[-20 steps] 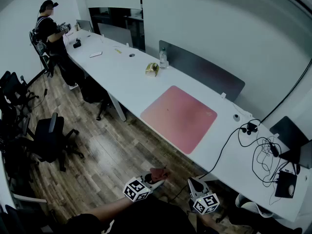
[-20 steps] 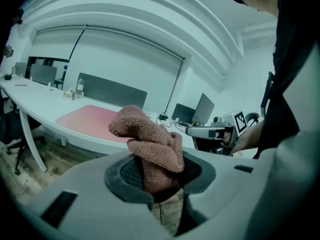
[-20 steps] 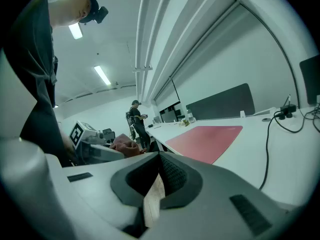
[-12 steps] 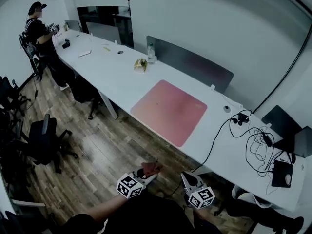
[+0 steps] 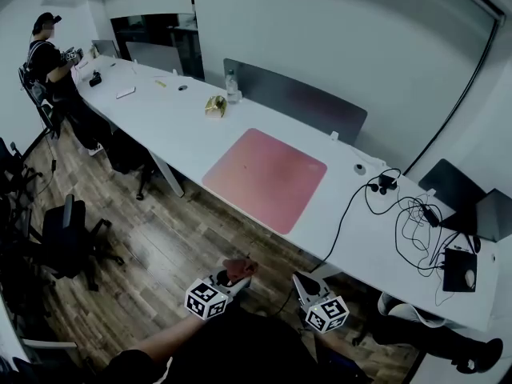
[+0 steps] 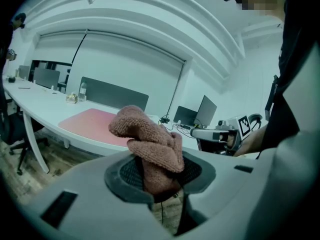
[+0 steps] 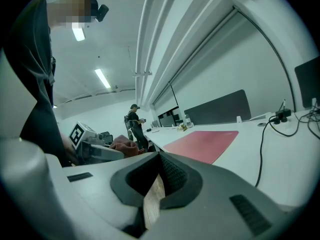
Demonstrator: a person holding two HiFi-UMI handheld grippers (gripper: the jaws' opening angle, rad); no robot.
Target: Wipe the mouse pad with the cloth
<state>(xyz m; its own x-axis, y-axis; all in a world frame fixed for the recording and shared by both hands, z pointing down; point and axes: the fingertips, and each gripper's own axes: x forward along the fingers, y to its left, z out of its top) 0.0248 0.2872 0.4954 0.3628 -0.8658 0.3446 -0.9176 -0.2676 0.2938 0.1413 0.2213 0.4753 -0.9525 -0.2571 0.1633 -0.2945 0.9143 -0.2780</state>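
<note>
Two grippers were held low at 6 o'clock | left gripper [image 6: 159, 174] clenched on brown terry cloth [image 6: 145, 139] | right gripper [image 7: 156, 184] jaws pressed together, empty | pink mouse pad [image 5: 266, 178] lay at 12 o'clock on desk [image 5: 180, 130], well apart from cloth | step: approach, no wiping yet | next: lower cloth flat onto pad

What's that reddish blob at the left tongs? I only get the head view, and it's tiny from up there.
Observer: The left gripper view shows a fuzzy brownish-pink cloth, bunched up and clamped between the pads of the left tongs.
Operator: Are the other tongs holding anything?
Observer: No. In the right gripper view the right tongs are closed to a sliver, with only wood floor showing through.
Operator: Anything overhead?
Observer: Yes, a long ceiling light glows above.
</note>
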